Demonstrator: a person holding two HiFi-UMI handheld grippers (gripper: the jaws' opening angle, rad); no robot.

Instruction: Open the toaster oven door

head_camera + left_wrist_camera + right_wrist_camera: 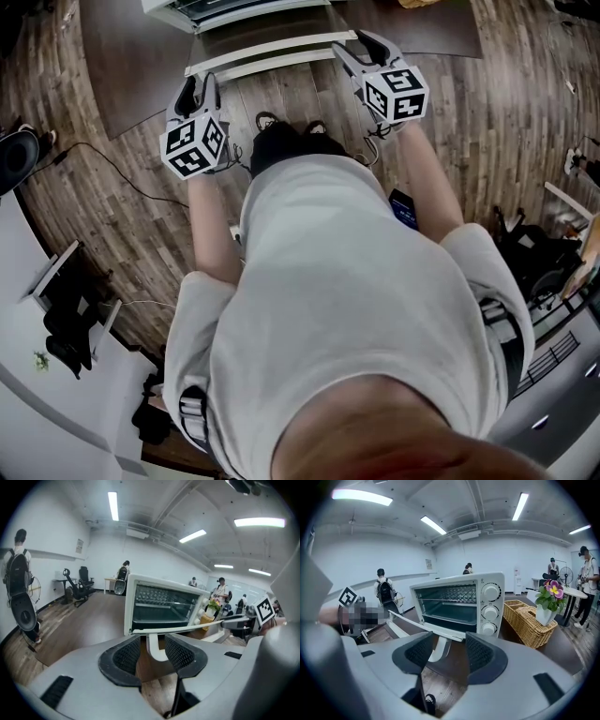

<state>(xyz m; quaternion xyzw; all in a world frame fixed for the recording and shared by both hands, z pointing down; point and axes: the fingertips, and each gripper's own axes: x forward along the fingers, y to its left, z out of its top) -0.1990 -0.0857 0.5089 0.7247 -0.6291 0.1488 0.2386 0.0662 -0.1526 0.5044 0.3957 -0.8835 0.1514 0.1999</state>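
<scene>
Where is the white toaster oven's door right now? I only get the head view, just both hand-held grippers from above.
Observer: Right gripper view: the white box-shaped toaster oven's drop-down door is folded down, cavity exposed.
Operator: Is the left hand-held gripper clamped on it?
Observer: No. Left gripper view: its jaws stand apart, with the door's white curved handle between the pads, gaps on both sides.
Operator: And the right?
Observer: The right hand-held gripper is wide open, with the handle's other end between its jaws, untouched.
</scene>
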